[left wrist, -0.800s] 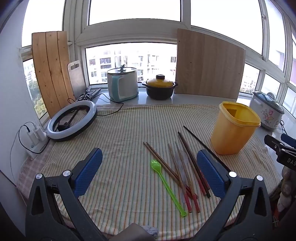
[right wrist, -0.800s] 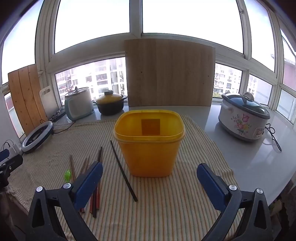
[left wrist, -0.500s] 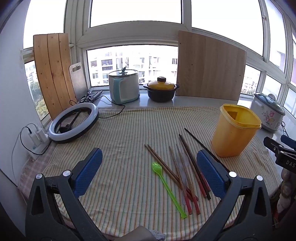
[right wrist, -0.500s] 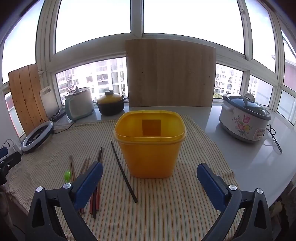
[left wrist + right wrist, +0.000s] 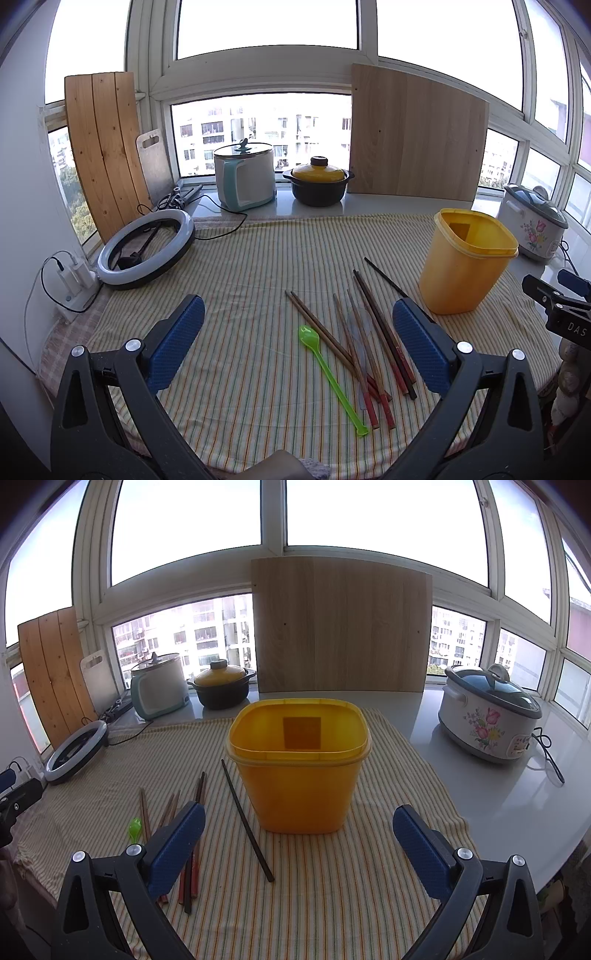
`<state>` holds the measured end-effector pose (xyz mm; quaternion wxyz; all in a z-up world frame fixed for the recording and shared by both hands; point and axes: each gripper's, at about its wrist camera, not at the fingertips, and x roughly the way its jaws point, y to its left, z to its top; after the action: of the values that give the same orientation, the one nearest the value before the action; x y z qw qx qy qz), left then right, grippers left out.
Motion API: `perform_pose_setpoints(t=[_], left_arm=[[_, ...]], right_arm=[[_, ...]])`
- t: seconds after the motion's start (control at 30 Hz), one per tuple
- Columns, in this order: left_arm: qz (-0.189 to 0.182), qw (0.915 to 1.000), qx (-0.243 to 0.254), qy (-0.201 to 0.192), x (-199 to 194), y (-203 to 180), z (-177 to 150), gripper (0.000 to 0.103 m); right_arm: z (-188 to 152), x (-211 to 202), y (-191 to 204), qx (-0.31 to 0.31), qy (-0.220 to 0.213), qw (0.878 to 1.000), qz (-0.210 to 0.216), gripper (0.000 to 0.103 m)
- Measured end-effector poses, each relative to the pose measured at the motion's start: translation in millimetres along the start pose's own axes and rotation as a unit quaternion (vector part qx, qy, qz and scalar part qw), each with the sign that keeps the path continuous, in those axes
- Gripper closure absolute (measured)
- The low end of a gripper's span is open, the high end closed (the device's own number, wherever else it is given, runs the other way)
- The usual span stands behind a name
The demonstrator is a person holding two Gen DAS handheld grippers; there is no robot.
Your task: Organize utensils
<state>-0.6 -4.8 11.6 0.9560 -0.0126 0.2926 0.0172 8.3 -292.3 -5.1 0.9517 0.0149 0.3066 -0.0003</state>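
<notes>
Several brown and red-tipped chopsticks [image 5: 365,339] lie fanned on the striped cloth [image 5: 240,369], with a green plastic spoon [image 5: 330,373] to their left and a lone black chopstick [image 5: 386,280] at their right. An empty yellow tub [image 5: 463,271] stands upright to the right. My left gripper [image 5: 297,334] hovers open above the cloth, with the utensils between and beyond its blue pads [image 5: 175,341]. In the right wrist view, my right gripper [image 5: 297,843] is open in front of the yellow tub [image 5: 299,771]; the black chopstick [image 5: 245,819] and the chopsticks [image 5: 192,856] lie to the left.
A ring light [image 5: 146,254] lies at the cloth's back left beside a charger [image 5: 75,280]. On the sill stand a kettle [image 5: 245,175], a yellow-lidded pot [image 5: 319,181] and leaning wooden boards [image 5: 415,134]. A flowered slow cooker [image 5: 489,718] sits on the white counter at right.
Both views have drifted slightly, with the scene sitting a little lower in frame. Nothing on the cloth has moved and both grippers remain open.
</notes>
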Motion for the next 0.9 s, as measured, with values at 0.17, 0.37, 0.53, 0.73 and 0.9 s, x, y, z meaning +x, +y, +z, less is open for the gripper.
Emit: perform_pose_setpoints(t=[0.17, 0.37, 0.53, 0.73, 0.9], left_arm=[[0.0, 1.0, -0.001, -0.002, -0.9, -0.5, -0.1, 0.0], [0.002, 1.0, -0.001, -0.003, -1.6, -1.6, 0.5, 0.0], [0.0, 1.0, 0.0, -0.003, -2.1, -0.9, -0.2, 0.0], [0.0, 1.0, 0.0, -0.003, -2.3, -1.3, -0.7, 0.0], [0.001, 1.0, 0.0, -0.003, -1.5, -2.4, -0.8, 0.0]], right_arm=[[1.6, -3.2, -0.2, 0.0, 0.001, 1.0, 0.002, 0.0], [1.0, -1.0, -0.5, -0.003, 0.003, 1.0, 0.003, 0.0], [-0.5, 0.6, -0.2, -0.002, 0.005, 1.0, 0.004, 0.0], [-0.7, 1.9, 1.0, -0.003, 0.008, 1.0, 0.006, 0.0], [-0.7, 1.8, 0.9, -0.003, 0.008, 1.0, 0.006, 0.0]])
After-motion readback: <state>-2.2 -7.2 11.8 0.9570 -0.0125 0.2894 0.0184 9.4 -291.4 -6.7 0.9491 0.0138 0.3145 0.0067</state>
